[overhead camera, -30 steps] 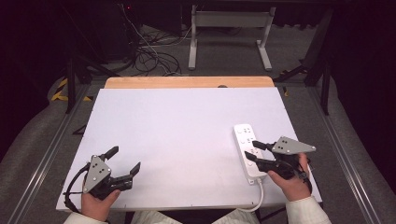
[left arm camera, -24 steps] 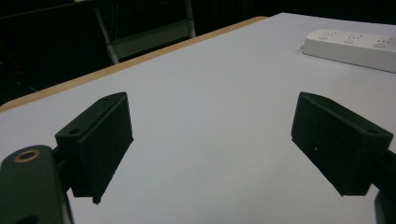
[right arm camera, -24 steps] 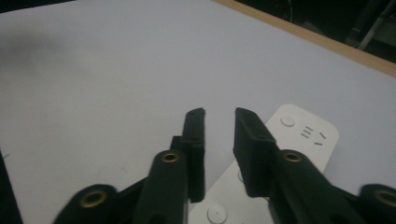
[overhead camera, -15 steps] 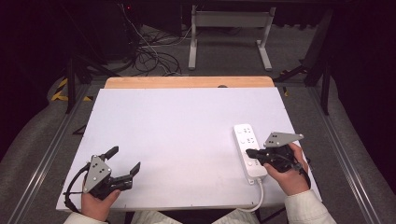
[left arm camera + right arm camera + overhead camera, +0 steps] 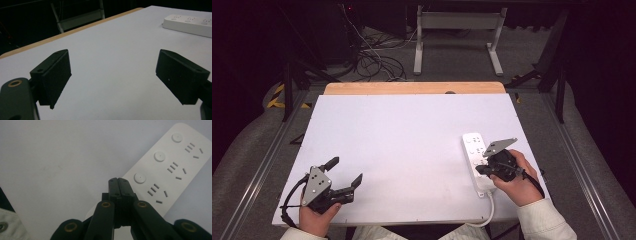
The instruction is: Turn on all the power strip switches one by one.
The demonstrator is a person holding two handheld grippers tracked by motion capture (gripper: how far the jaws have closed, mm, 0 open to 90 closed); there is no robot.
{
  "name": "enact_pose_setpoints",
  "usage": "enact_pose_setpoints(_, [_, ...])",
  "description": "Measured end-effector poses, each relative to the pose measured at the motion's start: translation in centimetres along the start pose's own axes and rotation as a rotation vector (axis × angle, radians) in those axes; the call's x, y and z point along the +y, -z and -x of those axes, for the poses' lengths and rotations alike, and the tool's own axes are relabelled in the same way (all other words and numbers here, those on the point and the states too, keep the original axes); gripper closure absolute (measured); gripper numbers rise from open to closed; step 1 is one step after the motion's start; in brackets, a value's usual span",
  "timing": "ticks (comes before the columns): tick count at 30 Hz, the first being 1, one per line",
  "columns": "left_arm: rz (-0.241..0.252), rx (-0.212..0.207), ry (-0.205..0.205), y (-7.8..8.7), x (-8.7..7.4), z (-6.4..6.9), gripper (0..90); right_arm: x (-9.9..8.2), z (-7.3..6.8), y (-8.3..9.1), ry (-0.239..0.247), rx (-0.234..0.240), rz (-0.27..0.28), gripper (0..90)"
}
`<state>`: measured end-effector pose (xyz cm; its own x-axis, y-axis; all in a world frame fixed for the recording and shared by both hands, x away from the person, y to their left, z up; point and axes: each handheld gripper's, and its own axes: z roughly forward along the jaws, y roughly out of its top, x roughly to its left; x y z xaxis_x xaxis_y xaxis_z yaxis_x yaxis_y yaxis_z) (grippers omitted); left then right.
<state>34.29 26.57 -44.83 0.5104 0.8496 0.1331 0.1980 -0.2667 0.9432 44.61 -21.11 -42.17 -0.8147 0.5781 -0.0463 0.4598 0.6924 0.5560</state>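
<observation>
White tabletop [image 5: 412, 150], dark floor with cables [image 5: 372, 55] beyond. Left gripper [image 5: 343, 176] low over bare surface, jaws spread wide, nothing between. Right gripper [image 5: 120, 182] jaws pressed together, empty, tips over near end of white power strip [image 5: 165, 170], beside nearest round button [image 5: 140, 178].

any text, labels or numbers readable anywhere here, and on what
None can be read.
The white power strip carries only round buttons and socket slots, no lettering.
The white table top is blank.
The grey plate on the left hand-held gripper shows no marking.
</observation>
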Motion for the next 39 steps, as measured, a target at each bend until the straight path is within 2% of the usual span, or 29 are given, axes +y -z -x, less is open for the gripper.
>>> enact_pose_setpoints(3, [-0.001, 0.0, 0.0, 0.0, 0.0, 0.0, 13.3, 0.0, 0.1, -0.1, 0.003, 0.008, -0.02, 90.0])
enact_pose_setpoints(4, [-0.001, 0.001, 0.001, 0.0, 0.0, 0.0, 13.3, 0.1, 0.1, -0.3, -0.004, 0.01, -0.046, 90.0])
enact_pose_setpoints(11, [-0.003, 0.003, -0.002, 0.0, 0.0, 0.0, 13.4, 0.1, 0.3, -0.8, -0.01, 0.02, -0.084, 90.0])
enact_pose_setpoints(39, [-0.004, 0.003, -0.001, 0.0, 0.0, 0.0, 13.5, 0.2, 0.5, -1.4, -0.012, 0.029, -0.123, 90.0])
